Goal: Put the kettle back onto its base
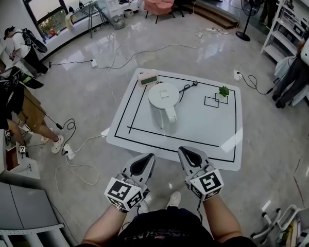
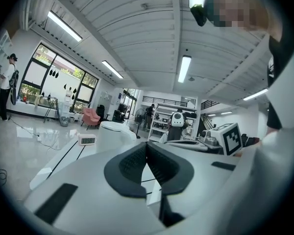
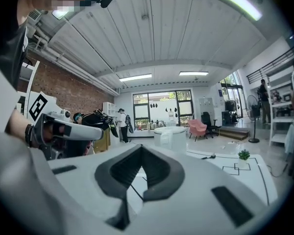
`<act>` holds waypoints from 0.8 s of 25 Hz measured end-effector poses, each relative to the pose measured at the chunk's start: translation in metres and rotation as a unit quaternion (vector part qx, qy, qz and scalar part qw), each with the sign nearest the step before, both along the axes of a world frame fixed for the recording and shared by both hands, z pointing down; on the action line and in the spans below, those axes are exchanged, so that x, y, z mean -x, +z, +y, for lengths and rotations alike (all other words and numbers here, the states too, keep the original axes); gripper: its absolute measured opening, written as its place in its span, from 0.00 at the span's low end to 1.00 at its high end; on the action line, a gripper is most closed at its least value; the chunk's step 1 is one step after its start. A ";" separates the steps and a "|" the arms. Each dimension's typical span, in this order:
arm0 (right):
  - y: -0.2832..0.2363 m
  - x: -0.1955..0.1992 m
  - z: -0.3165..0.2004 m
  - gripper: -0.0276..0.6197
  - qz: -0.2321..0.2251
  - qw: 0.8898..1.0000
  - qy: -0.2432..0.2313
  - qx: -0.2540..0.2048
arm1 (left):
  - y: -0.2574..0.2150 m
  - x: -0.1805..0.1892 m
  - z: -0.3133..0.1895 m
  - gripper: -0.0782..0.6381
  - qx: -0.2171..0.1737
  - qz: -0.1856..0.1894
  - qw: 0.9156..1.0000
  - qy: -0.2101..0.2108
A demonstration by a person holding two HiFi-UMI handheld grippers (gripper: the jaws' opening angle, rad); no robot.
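A white kettle [image 1: 163, 105] with its lid on stands upright near the middle of the white table [image 1: 206, 138], inside a black taped rectangle. A black cable [image 1: 188, 86] runs from behind it toward the table's far edge. No separate base shows in any view. My left gripper [image 1: 148, 158] and right gripper [image 1: 185, 151] hover side by side over the table's near edge, both shut and holding nothing, pointing at the kettle. The kettle [image 2: 113, 130] shows beyond my left gripper [image 2: 147, 146], and the kettle [image 3: 169, 135] also lies ahead of my right gripper [image 3: 141, 149].
A small digital clock [image 1: 148, 78] sits at the table's far left, and a little green plant [image 1: 224, 91] sits by two taped squares at the far right. People stand at the left [image 1: 10, 104] and right [image 1: 298, 71]. Cables cross the floor.
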State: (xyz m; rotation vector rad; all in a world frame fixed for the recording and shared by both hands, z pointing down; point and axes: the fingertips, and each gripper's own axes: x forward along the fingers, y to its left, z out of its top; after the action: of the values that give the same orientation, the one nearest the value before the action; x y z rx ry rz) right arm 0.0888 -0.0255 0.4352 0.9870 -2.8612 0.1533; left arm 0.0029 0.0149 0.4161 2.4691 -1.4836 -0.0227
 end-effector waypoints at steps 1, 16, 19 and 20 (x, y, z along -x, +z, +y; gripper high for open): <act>-0.001 0.003 0.004 0.05 0.001 1.000 0.004 0.000 | -0.001 0.004 0.003 0.11 -0.001 0.002 1.000 0.003; -0.008 0.011 0.050 0.04 0.013 0.997 0.077 -0.003 | -0.004 0.025 0.035 0.12 -0.011 0.020 0.998 0.063; -0.008 0.015 0.056 0.04 0.014 0.997 0.079 -0.003 | -0.006 0.029 0.041 0.11 -0.012 0.018 0.998 0.066; -0.008 0.017 0.058 0.04 0.014 0.997 0.079 -0.002 | -0.007 0.031 0.042 0.12 -0.013 0.019 0.998 0.066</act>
State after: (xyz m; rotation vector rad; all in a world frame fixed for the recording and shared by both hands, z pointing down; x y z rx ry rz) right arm 0.0719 0.0320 0.4274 1.2057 -2.7582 0.1446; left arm -0.0280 0.0567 0.4095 2.5667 -1.3110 -0.0645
